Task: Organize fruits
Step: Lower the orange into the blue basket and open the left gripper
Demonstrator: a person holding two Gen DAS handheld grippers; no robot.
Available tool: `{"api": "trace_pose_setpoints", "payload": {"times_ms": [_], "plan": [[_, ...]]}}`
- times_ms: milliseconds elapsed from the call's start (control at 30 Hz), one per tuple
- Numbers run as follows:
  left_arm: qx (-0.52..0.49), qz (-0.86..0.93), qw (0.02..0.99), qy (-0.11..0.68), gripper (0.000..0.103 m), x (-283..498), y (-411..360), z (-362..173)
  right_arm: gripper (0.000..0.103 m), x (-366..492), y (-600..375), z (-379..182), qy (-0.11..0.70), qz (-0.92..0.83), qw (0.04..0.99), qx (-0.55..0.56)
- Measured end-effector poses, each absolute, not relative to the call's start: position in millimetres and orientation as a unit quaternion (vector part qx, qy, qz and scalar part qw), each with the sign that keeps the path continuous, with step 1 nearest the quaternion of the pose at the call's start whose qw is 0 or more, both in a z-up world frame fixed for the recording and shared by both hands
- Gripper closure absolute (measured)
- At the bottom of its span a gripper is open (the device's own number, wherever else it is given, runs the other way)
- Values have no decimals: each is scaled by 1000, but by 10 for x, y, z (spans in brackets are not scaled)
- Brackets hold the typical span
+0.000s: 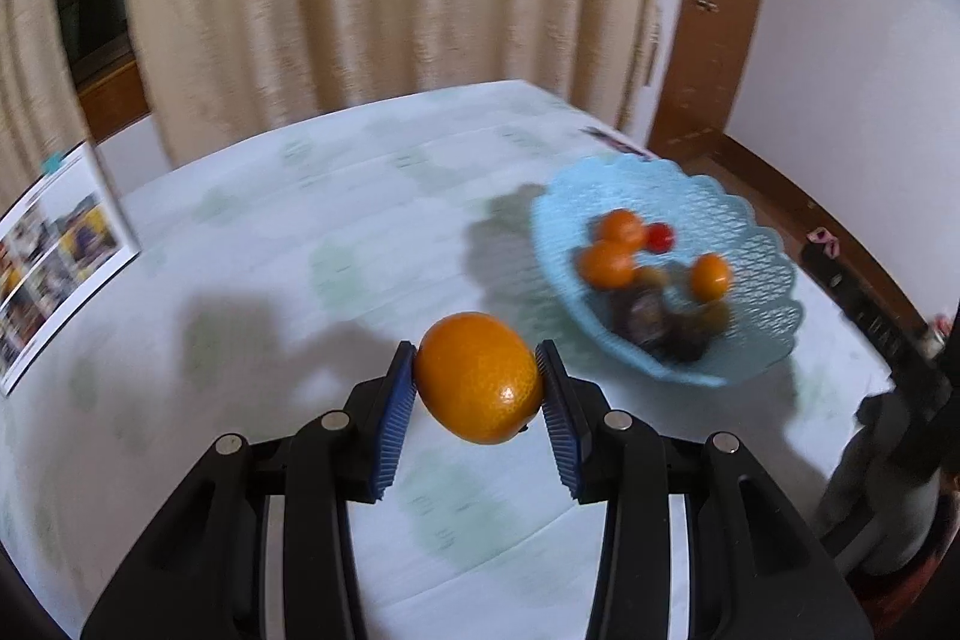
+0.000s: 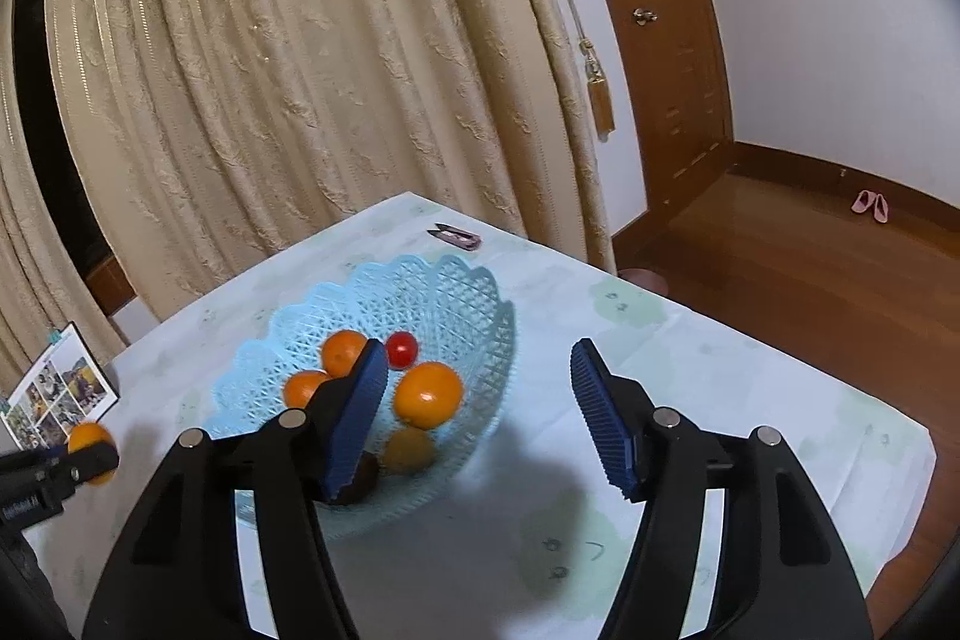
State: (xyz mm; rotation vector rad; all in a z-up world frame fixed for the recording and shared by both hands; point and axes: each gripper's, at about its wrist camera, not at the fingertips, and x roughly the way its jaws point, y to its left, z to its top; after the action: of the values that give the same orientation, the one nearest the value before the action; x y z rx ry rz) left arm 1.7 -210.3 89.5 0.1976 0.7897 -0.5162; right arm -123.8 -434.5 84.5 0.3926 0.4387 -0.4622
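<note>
Orange in colour, the mandarin (image 1: 478, 377) sits squeezed between the two blue pads (image 1: 396, 418) of the left tongs (image 1: 480, 400), lifted above the desk (image 1: 270, 232). The light blue basket (image 1: 762, 250) stands to its right (several fruits lie inside, blurred). The right tongs (image 2: 474, 412) are spread wide and hold nothing, hovering over the basket's near edge.

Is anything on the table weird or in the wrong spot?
Only small pink-handled snips lie on the table beyond the blue basket, unrelated to fruit. Nothing looks spilled or broken.
</note>
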Motion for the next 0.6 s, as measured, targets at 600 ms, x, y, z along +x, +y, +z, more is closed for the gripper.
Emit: {"api": "trace_pose_setpoints", "payload": {"times_ms": [600], "plan": [[118,-337,852,382,62,191,-3302,764,34,-1393,-4574,712,190,-253,918,238]]}}
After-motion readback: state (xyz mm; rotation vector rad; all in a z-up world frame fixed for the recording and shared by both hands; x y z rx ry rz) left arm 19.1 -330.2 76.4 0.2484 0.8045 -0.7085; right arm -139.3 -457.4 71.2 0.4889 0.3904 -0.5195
